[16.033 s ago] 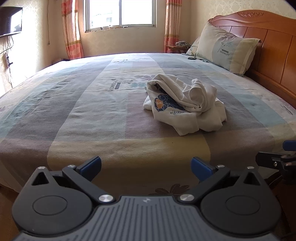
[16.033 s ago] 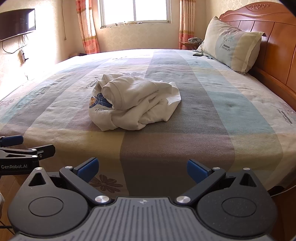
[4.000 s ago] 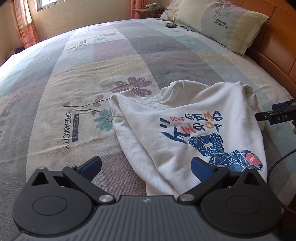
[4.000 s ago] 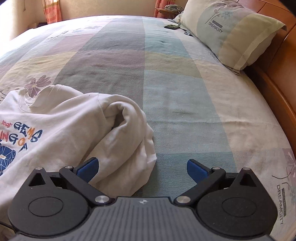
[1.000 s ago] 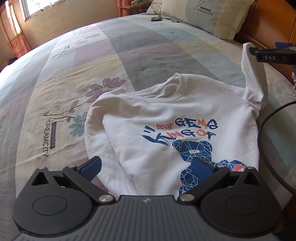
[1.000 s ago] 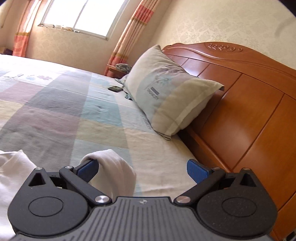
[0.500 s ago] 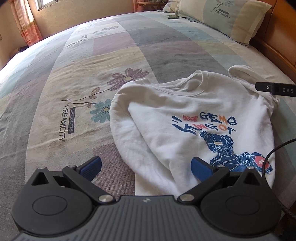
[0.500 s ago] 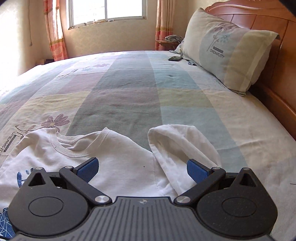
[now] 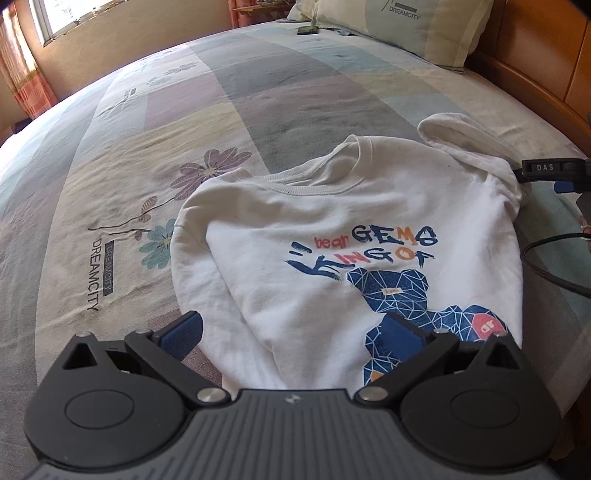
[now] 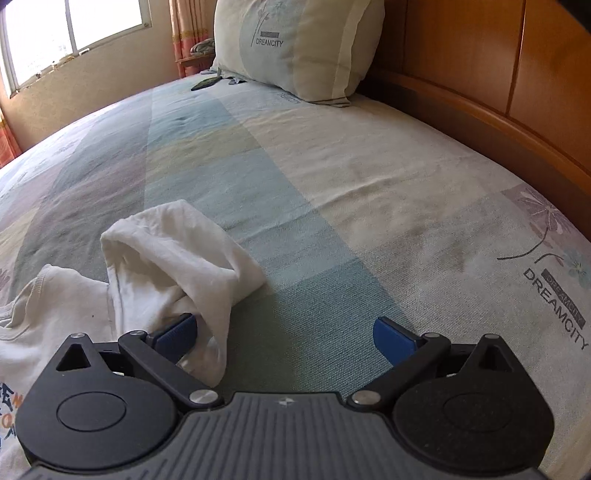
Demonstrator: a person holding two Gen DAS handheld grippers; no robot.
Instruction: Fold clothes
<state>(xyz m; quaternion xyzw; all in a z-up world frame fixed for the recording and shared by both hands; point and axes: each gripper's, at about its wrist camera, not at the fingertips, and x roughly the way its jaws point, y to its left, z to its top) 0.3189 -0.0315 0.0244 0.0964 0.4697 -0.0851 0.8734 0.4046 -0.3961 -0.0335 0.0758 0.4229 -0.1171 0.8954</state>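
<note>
Left wrist view: the white sweatshirt (image 9: 332,229) lies flat on the bed (image 9: 258,96), print side up, neck pointing away twd the pillow (image 9: 399,26). Its long way runs straight out from the left gripper (image 9: 291,328). Those fingers are wide apart over the hem, holding nothing. The right sleeve (image 9: 469,144) is bunched up at the far right, next to the other tool.

Right wrist view: the sleeve (image 10: 184,266) sits a bit left of the right gripper (image 10: 284,332), so the right hand is nearer. Fingers wide apart; the left fingertip (image 10: 177,332) touches the cloth w/o pinching it. Prob next: grab the sleeve.
</note>
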